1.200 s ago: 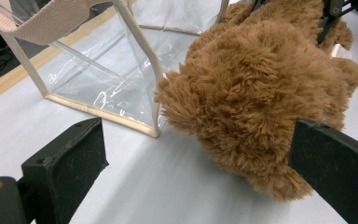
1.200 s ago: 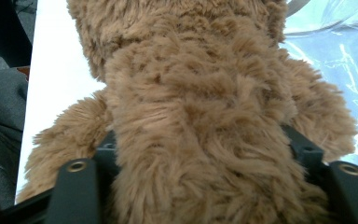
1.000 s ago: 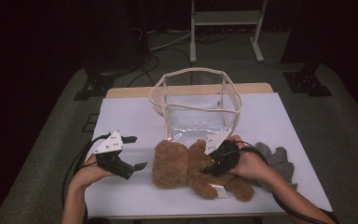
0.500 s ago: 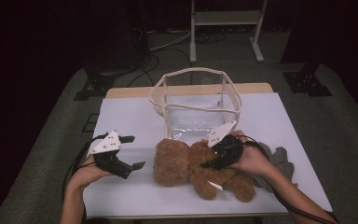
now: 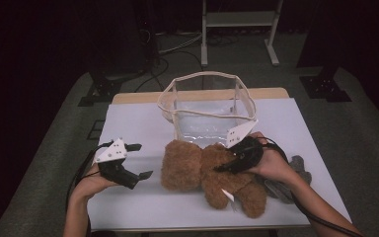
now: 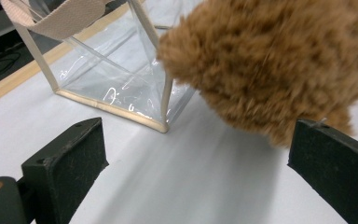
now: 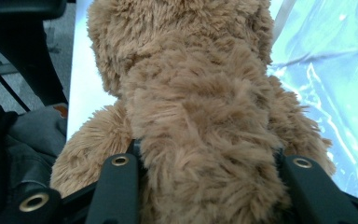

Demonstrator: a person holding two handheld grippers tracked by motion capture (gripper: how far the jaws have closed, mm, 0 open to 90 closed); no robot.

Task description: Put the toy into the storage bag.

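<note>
A brown teddy bear (image 5: pixel 187 165) lies on the white table (image 5: pixel 138 123), in front of a clear bin (image 5: pixel 205 79) with beige trim. My right gripper (image 5: pixel 227 165) is shut on the bear's torso (image 7: pixel 196 116); its jaws have just been closing, and fur now bulges between them. My left gripper (image 5: pixel 144 160) rests open to the left of the bear's head, a short gap away. In the left gripper view the bear's head (image 6: pixel 270 60) hangs beyond the open jaws (image 6: pixel 200 172), with a corner of the bin (image 6: pixel 116 70) behind.
A grey plush toy (image 5: pixel 296 165) lies on the table under my right hand, also seen as grey fabric (image 7: pixel 28 144) beside the bear. The bin stands at the back middle. A metal stand (image 5: pixel 237 19) is on the floor beyond the table.
My right gripper closed on the bear's torso and rose a little with it. The left gripper kept still.
</note>
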